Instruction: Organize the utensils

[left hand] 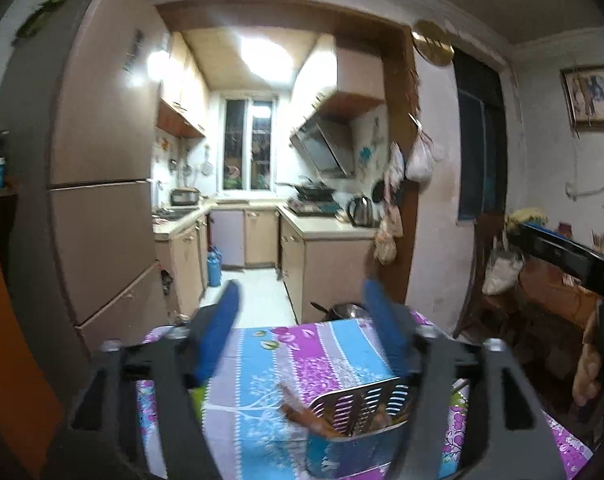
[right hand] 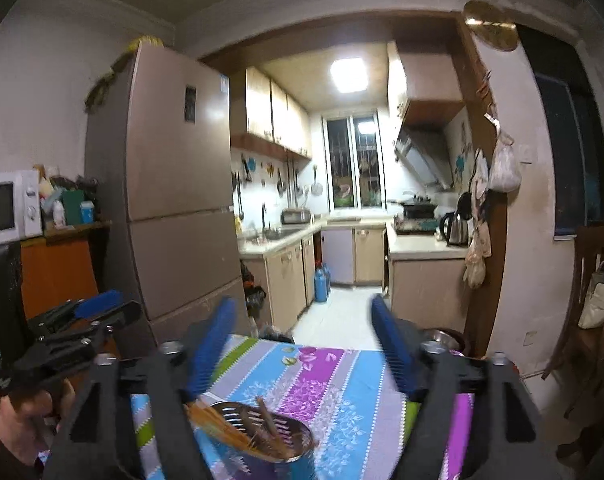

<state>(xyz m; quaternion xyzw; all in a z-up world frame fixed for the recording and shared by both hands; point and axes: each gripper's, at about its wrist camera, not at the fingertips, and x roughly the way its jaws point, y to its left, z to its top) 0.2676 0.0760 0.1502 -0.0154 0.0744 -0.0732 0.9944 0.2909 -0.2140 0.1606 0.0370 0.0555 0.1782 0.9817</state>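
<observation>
While both grippers hover with jaws spread and empty, the utensil holder (right hand: 262,436) stands on the desk (right hand: 341,392) just below them, chopsticks (right hand: 218,424) slanting up-left, slightly nearer the right gripper (right hand: 302,344) than the left gripper (left hand: 302,332).

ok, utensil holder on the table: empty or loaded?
Loaded. The metal utensil holder stands on the striped tablecloth with chopsticks leaning inside it. Both claws are open, holding nothing.

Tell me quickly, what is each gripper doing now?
Left gripper: open, holding nothing.
Right gripper: open, holding nothing.
</observation>
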